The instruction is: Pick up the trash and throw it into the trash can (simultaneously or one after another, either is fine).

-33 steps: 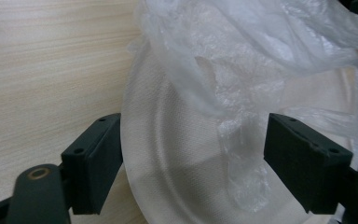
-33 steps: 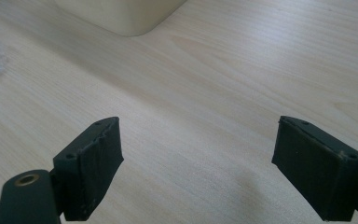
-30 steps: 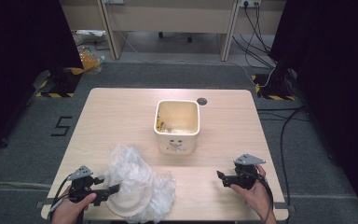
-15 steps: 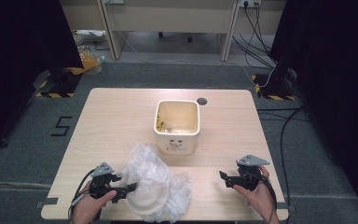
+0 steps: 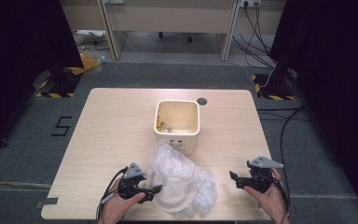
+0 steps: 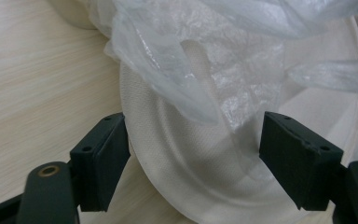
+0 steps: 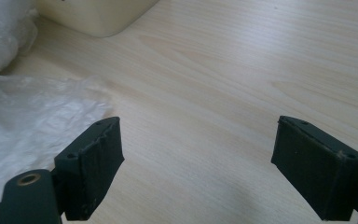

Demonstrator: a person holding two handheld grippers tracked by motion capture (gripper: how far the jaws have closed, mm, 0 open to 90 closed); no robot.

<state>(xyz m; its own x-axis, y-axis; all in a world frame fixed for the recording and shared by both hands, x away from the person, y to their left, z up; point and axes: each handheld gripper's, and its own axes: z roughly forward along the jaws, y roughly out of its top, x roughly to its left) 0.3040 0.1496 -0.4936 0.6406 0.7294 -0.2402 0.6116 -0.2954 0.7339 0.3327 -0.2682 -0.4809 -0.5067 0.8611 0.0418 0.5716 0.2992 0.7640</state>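
Observation:
A crumpled clear plastic bag lies over a white paper plate near the table's front edge, just in front of a cream square bin. My left gripper is at the plate's left side. In the left gripper view its jaws have just been opening; the plate's rim and a fold of the bag lie between them, the left pad touching the rim without a squeeze. My right gripper stands open over bare wood to the right of the bag, nothing between its pads.
The bin holds some yellowish scraps. A round cable hole sits at the table's back edge. Bare wood lies left of the bin and right of it. Cables run on the floor behind and to the right.
My left gripper has slid right along the front edge, and the bag and plate have moved right with it, closer to the bin. The right gripper shifted slightly.

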